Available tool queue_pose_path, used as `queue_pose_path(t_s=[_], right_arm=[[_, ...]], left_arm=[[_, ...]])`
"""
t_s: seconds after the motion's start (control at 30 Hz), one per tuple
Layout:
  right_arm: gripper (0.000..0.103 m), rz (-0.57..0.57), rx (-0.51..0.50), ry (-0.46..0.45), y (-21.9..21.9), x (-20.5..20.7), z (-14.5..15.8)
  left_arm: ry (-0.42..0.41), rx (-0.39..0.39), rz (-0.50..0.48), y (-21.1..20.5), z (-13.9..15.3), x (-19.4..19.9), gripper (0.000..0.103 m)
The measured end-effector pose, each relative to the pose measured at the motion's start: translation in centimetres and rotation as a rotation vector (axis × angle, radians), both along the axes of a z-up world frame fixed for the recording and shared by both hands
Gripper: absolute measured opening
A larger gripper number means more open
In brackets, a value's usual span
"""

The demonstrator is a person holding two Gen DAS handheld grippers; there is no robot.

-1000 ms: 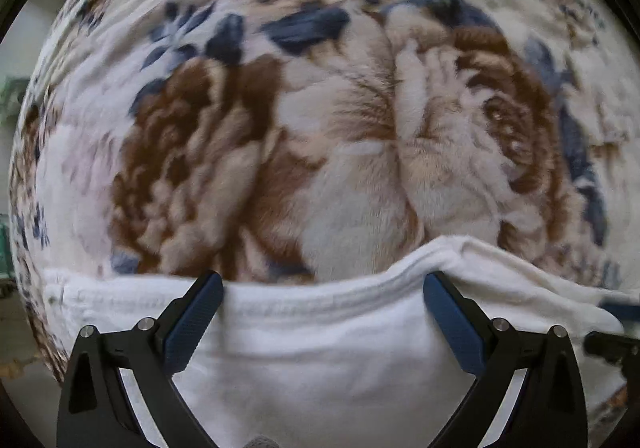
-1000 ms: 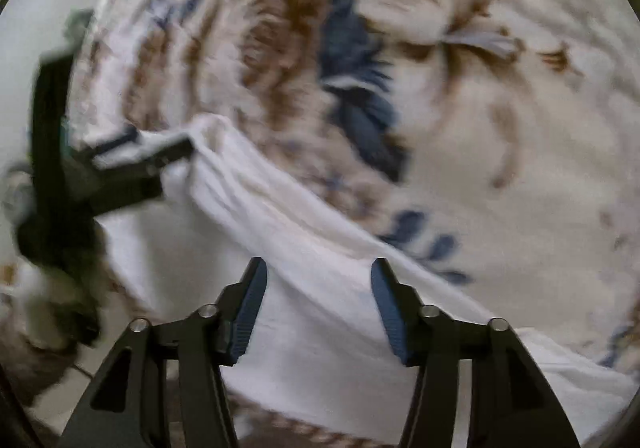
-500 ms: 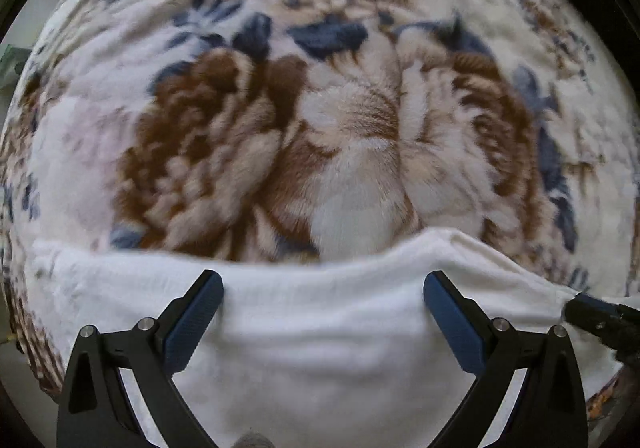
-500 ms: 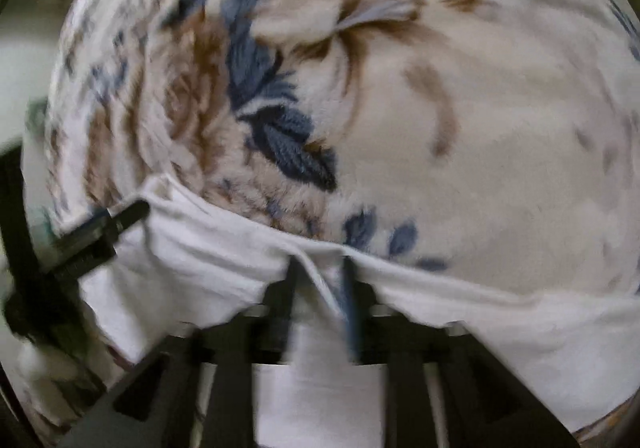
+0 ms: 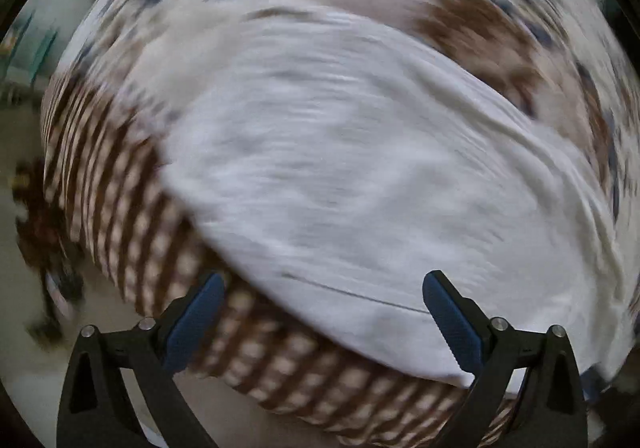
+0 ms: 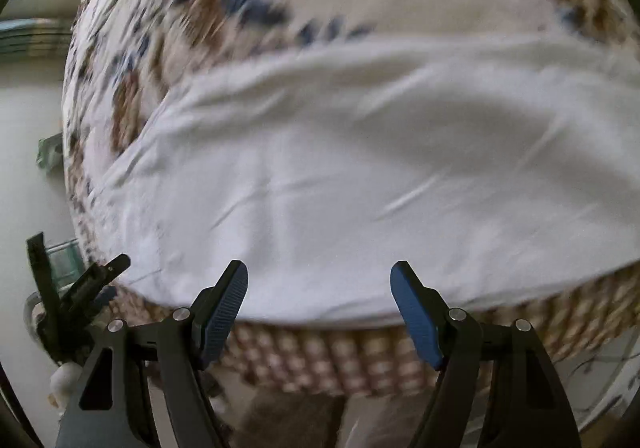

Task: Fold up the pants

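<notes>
The white pants (image 5: 344,168) lie spread flat on a floral blanket (image 5: 480,24), their near hem close to the blanket's brown checked border (image 5: 132,216). My left gripper (image 5: 322,288) hangs open above that near hem and points straight down, with nothing between its blue pads. In the right wrist view the pants (image 6: 360,176) fill the middle. My right gripper (image 6: 320,276) hovers over their near edge, its jaws opening and free of the cloth. The left gripper (image 6: 76,256) shows at the lower left of that view, off the pants' corner. Both views are motion-blurred.
The checked border (image 6: 340,356) hangs over the near edge of the bed. Pale floor (image 5: 24,256) lies below it on the left, with dark blurred objects (image 5: 44,216) on it. Greenish items (image 6: 50,146) stand by the bed's left side.
Both grippers have drawn back and up from the pants' far fold to the near edge, both rolling. The right jaws, nearly shut around a ridge of cloth half a second ago, now stand wide.
</notes>
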State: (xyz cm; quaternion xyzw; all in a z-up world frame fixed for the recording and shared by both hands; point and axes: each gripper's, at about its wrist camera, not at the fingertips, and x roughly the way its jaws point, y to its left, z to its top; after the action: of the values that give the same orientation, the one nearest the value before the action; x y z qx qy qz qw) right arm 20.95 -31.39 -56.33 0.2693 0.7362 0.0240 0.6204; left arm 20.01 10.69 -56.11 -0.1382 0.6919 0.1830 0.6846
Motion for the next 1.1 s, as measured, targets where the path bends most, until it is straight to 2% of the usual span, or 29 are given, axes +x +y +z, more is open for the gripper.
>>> queue_pose_path(t_s=[0.03,0.07,0.1,0.17,0.23,0.27,0.33,0.37,0.43,0.47,0.5,0.53,0.6,0.67,0.83,0.93,1.0,1.07,1.1], right_arm=[[0.076,0.007,0.016,0.011,1.9,-0.3,-0.4],[0.076,0.016,0.030,0.018,3.5,-0.4,-0.9],[0.076,0.024,0.048,0.029,5.5,-0.4,-1.4],[0.075,-0.005,0.069,0.058,8.9,-0.2,-2.7],[0.071,-0.083,0.070,0.122,11.6,-1.0,-3.7],[0.071,-0.124,0.071,0.149,12.4,-1.4,-4.0],[0.070,-0.237,0.114,0.214,13.6,-2.9,-4.9],[0.066,-0.276,0.142,0.259,14.6,-3.8,-5.7],[0.064,-0.338,0.181,0.309,15.7,-5.3,-6.6],[0.056,-0.370,0.214,0.304,16.2,-5.9,-6.9],[0.043,-0.385,0.217,0.290,16.4,-6.1,-6.9],[0.037,-0.395,0.202,0.260,16.7,-6.3,-6.7],[0.016,-0.386,0.145,0.216,17.1,-6.3,-6.2],[0.011,-0.392,0.125,0.199,17.4,-6.3,-6.0],[0.006,-0.344,0.118,0.147,19.1,-6.2,-4.9],[0.005,-0.311,0.134,0.135,20.0,-6.3,-5.0],[0.005,-0.285,0.127,0.142,20.8,-5.9,-5.6],[0.005,-0.242,0.128,0.160,21.0,-5.5,-6.7],[0.006,-0.238,0.143,0.173,21.0,-5.3,-7.1]], left_arm=[[-0.005,-0.015,0.049,1.9,-0.1,-0.1,0.094],[-0.012,-0.023,0.092,4.0,-0.2,-0.4,0.083],[-0.014,-0.028,0.112,5.1,-0.3,-0.5,0.080],[-0.009,-0.043,0.152,7.8,-1.1,-0.5,0.080],[-0.004,-0.095,0.183,10.0,-2.6,-0.2,0.077],[-0.007,-0.128,0.197,10.9,-3.2,0.0,0.072],[-0.032,-0.187,0.206,12.4,-3.8,1.4,0.039],[-0.043,-0.189,0.195,13.0,-3.9,2.8,0.037],[-0.055,-0.162,0.154,13.7,-3.9,4.8,0.030],[-0.068,-0.142,0.128,13.3,-3.4,6.8,0.028],[-0.080,-0.125,0.103,12.6,-2.8,7.3,0.026],[-0.098,-0.112,0.082,12.0,-1.6,6.3,0.023],[-0.138,-0.106,0.060,12.1,-0.1,7.3,0.021],[-0.166,-0.105,0.052,11.8,1.1,7.2,0.018],[-0.206,-0.103,0.022,12.6,2.9,7.1,0.017],[-0.191,-0.089,0.010,14.2,0.7,5.7,0.017],[-0.144,-0.083,-0.007,13.6,-1.8,4.8,0.018],[-0.105,-0.072,-0.029,13.4,-2.7,4.9,0.023],[-0.096,-0.056,-0.035,13.1,-2.5,5.0,0.032]])
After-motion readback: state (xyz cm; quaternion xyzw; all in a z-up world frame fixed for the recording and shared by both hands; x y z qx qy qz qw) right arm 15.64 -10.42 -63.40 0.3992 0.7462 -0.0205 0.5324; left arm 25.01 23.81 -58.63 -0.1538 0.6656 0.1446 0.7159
